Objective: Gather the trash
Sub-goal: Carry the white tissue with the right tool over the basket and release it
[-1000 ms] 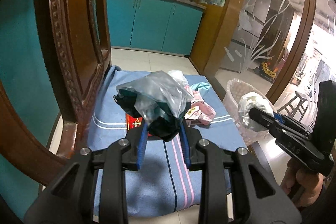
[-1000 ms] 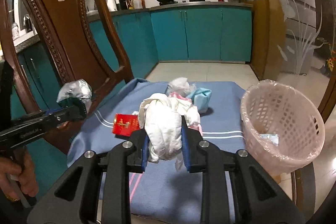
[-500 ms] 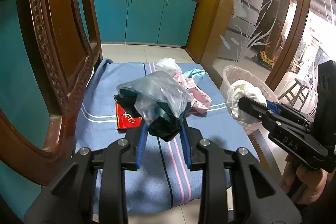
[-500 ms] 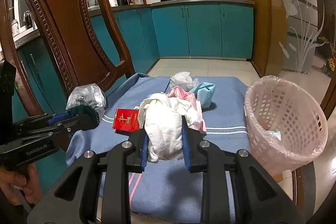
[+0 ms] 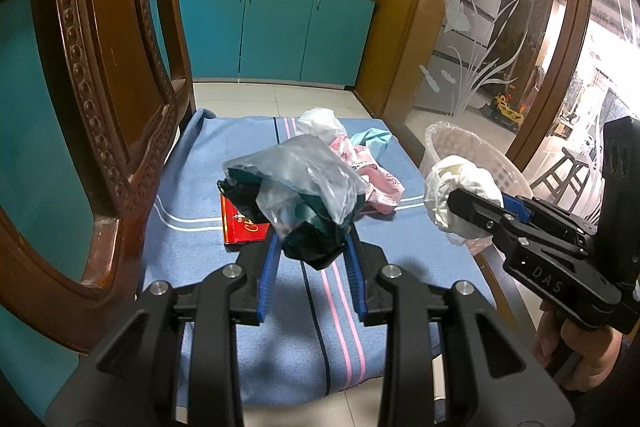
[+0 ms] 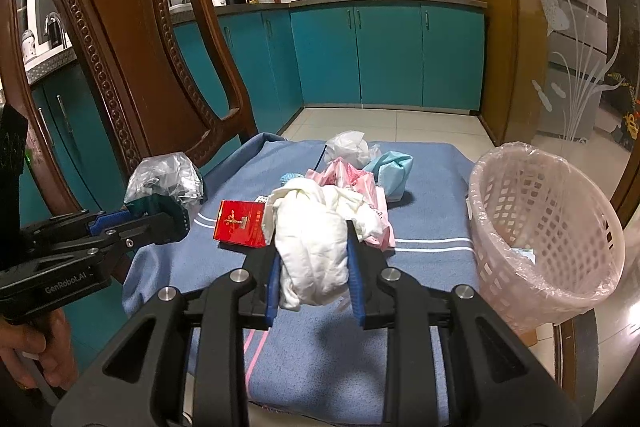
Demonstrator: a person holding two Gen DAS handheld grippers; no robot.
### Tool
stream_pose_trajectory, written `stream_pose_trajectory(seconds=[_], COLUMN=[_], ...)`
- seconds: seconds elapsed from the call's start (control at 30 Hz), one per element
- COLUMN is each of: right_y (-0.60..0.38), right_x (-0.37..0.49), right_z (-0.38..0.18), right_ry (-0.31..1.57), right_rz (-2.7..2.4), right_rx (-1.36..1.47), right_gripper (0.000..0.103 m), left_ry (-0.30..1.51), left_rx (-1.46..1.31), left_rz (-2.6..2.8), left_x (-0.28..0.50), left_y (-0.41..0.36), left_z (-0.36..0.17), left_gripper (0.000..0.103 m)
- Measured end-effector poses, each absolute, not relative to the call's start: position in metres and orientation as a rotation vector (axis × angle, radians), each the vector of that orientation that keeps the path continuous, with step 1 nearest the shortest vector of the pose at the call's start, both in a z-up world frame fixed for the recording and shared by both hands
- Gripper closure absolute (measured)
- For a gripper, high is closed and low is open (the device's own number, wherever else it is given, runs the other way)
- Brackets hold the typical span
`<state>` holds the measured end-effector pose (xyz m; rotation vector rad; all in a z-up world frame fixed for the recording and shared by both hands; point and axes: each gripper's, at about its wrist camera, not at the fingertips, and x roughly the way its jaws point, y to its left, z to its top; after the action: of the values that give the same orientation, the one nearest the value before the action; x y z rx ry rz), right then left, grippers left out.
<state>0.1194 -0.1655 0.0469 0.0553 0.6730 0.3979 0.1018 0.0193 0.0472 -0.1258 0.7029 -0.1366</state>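
Left hand-held gripper [image 5: 310, 259] pinching grey plastic bag [image 5: 296, 183], right hand-held gripper [image 6: 314, 267] clamping white wad [image 6: 316, 235], possibly tissue.

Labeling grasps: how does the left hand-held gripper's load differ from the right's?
The left hand-held gripper holds a clear plastic bag bunched with dark green film; the right hand-held gripper holds an opaque white wad. The bag is glossy, the wad matte. Both are crumpled, pinched and lifted.

Left gripper [image 5: 310, 251] jaws clamped on a crumpled clear-and-dark-green plastic bag [image 5: 296, 191], above a blue striped cloth [image 5: 192, 227], red cigarette pack [image 5: 240, 227] beneath, right gripper [image 5: 476, 205] gripping white wadded paper [image 5: 456, 187] beside pink lined basket [image 5: 452, 143].
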Motion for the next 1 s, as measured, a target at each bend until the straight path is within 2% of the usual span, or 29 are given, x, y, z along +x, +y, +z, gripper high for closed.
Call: stream_pose_trajectory(seconds=[0.53, 0.73, 0.93, 0.97, 1.0], right_y=[-0.179, -0.229, -0.306, -0.320, -0.330], right_x=[0.121, 0.133, 0.169, 0.180, 0.189], right_z=[0.051, 0.066, 0.050, 0.042, 0.033], right_ry=[0.638, 0.554, 0.581, 0.595, 0.615], right_rz=[0.369, 0.210, 0.009, -0.024, -0.042], right_rx=[0.075, 0.084, 0.190, 0.211, 0.229], right_gripper=[0.075, 0.075, 0.073, 0.071, 0.058], left_ry=[0.708, 0.712, 0.715, 0.717, 0.720], left_rx=[-0.121, -0.119, -0.119, -0.119, -0.118], left_rz=[-0.136, -0.137, -0.146, -0.146, -0.147], left_x=[0.103, 0.102, 0.103, 0.104, 0.105], left_y=[0.018, 0.019, 0.018, 0.018, 0.017], left_z=[0.045, 0.042, 0.042, 0.041, 0.040], left_gripper=[0.071, 0.071, 0.071, 0.071, 0.071])
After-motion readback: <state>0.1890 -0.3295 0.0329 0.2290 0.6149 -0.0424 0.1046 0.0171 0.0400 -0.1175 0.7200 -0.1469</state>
